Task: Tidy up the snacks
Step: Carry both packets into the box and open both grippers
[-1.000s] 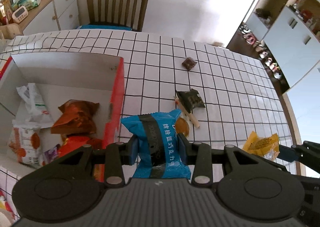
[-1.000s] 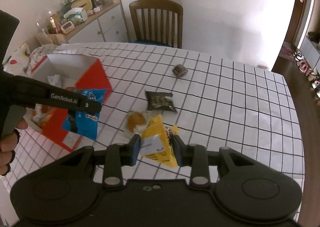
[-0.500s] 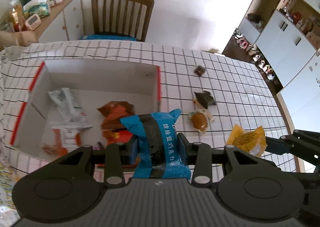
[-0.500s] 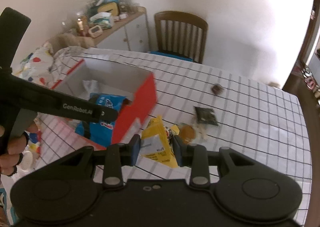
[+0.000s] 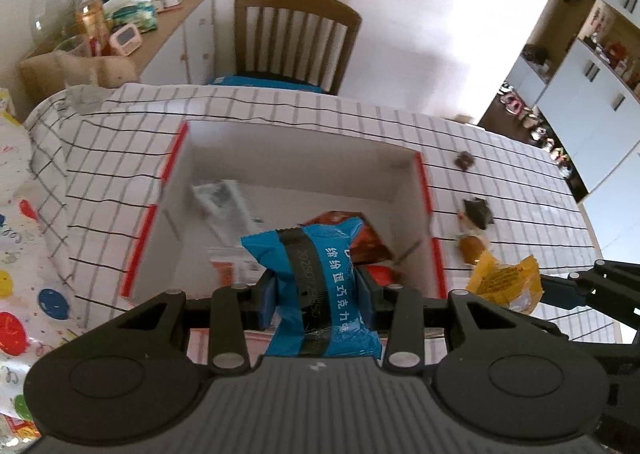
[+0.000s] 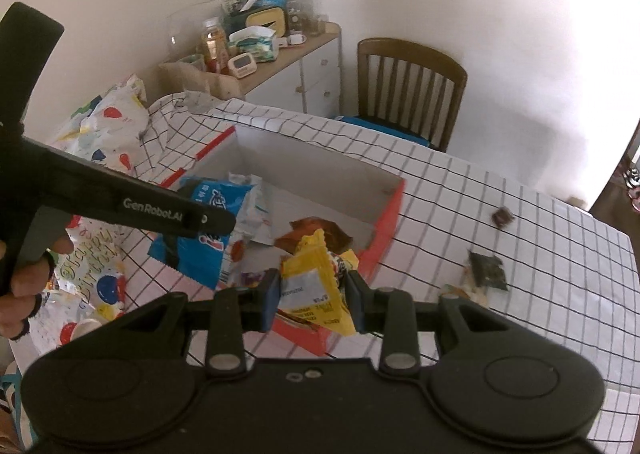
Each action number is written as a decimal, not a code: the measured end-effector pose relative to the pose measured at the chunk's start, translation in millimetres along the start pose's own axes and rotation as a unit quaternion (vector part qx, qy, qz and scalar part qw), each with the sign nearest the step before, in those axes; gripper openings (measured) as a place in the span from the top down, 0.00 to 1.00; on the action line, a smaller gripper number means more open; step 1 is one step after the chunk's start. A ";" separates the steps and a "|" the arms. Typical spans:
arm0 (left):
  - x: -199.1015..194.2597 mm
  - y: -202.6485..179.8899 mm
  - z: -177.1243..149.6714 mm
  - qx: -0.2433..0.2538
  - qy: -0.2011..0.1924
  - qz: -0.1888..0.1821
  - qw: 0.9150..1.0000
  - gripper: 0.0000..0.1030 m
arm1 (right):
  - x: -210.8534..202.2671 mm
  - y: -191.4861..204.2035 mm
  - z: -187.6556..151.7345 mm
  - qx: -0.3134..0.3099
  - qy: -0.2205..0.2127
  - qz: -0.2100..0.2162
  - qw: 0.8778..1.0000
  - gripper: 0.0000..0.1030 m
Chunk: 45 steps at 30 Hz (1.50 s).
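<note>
The right gripper [image 6: 311,300] is clamped on a yellow snack packet [image 6: 316,286] above the near red corner of the open box [image 6: 384,230]. The left gripper [image 6: 200,220] holds a blue snack bag [image 6: 196,250] over the box's left side. A dark packet [image 6: 488,272] lies on the checked tablecloth [image 6: 520,222].

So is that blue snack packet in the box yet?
Not yet. The blue packet is clamped in the left gripper, held above the red-edged box, over the snacks already inside.

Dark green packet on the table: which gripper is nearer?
Right. The right gripper, holding the yellow packet, sits by the box's near corner beside the dark green packet; the left gripper is over the box.
</note>
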State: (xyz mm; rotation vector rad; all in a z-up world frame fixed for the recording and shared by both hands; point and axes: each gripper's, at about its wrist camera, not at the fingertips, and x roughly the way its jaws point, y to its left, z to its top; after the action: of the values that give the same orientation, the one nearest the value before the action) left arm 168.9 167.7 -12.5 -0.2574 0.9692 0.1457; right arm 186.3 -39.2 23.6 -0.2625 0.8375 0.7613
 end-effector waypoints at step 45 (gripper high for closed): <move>109.0 69.2 10.1 -0.006 0.069 0.073 0.995 0.49 | 152.4 63.3 20.1 -0.016 0.099 -0.010 0.995 0.58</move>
State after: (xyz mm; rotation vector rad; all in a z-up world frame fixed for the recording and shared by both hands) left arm 221.6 237.8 -107.9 -0.2093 1.1246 0.2714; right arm 218.9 92.3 -72.8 -0.3787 1.0097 0.7382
